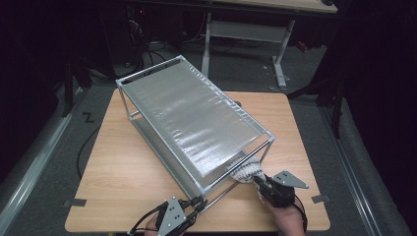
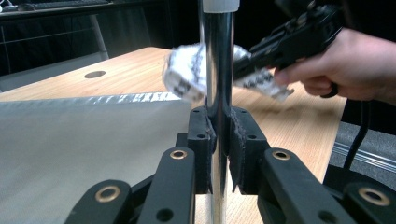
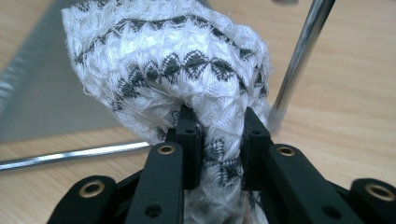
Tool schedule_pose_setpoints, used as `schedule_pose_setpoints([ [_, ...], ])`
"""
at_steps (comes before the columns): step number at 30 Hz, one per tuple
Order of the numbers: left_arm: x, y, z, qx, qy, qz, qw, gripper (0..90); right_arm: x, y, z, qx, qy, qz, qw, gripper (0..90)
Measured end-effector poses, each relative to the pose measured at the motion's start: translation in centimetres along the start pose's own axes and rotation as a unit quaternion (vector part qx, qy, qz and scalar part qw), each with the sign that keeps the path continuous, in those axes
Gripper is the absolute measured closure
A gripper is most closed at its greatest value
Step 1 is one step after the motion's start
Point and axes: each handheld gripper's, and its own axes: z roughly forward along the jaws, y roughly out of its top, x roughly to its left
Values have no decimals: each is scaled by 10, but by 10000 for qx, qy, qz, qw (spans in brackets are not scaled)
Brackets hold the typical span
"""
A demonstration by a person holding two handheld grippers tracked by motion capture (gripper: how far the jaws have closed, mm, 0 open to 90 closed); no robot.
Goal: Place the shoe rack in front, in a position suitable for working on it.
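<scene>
A chrome rack (image 1: 192, 118) with two grey mesh shelves stands slantwise on the wooden table (image 1: 123, 172). My left gripper (image 1: 199, 202) is at the rack's near corner, shut on its upright chrome post (image 2: 218, 70); the pads (image 2: 201, 140) press on both sides of it. My right gripper (image 1: 256, 182) sits just right of that corner, shut on a bunched white cloth with a black pattern (image 3: 173, 60). The cloth (image 1: 246, 170) hangs by the end of the lower shelf, above the tabletop. From the left gripper view the cloth (image 2: 187, 70) shows behind the post.
Another chrome post (image 3: 299, 60) and a low rail (image 3: 70, 156) of the rack lie close to the cloth. A white-legged desk (image 1: 246, 29) stands behind the table. The wooden top has a round hole (image 2: 95, 74). Dark floor surrounds the table.
</scene>
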Motion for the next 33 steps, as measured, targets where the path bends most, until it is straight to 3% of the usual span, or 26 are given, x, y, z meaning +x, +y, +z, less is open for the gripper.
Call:
schedule_pose_setpoints([
  [11, -1, 0, 0, -1, -2, 2, 10000, 797, 1, 22, -35, -833, -156, 16, 9964, 752],
  [12, -1, 0, 0, -4, 0, 4, 10000, 797, 1, 26, -42, -1019, -177, 15, 9946, 755],
  [17, -1, 0, 0, -3, 7, -4, 10000, 797, 0, 40, -58, -1436, -185, 113, 9894, 759],
  [21, -1, -1, 0, -5, 7, -11, 10000, 797, 2, 49, -67, -1661, -199, 94, 9859, 759],
  [22, -1, 0, 0, -6, 4, -9, 10000, 797, 1, 56, -74, -1844, -216, 116, 9825, 759],
  [23, -1, 0, 0, -6, 4, -9, 10000, 797, 1, 56, -74, -1844, -216, 116, 9825, 759],
  [24, 0, 0, 0, 1, -8, -1, 10000, 796, 0, 62, -80, -2001, -272, 146, 9793, 759],
  [31, 0, 2, 0, 96, -24, 45, 9999, 790, 0, 85, -88, -2396, -302, 307, 9699, 755],
  [32, 0, 2, 0, 96, -24, 45, 9999, 774, 0, 85, -88, -2396, -302, 307, 9699, 755],
  [33, -2, 2, 2, 118, 30, 115, 9999, 731, 6, 84, -88, -2484, -219, 341, 9678, 753],
])
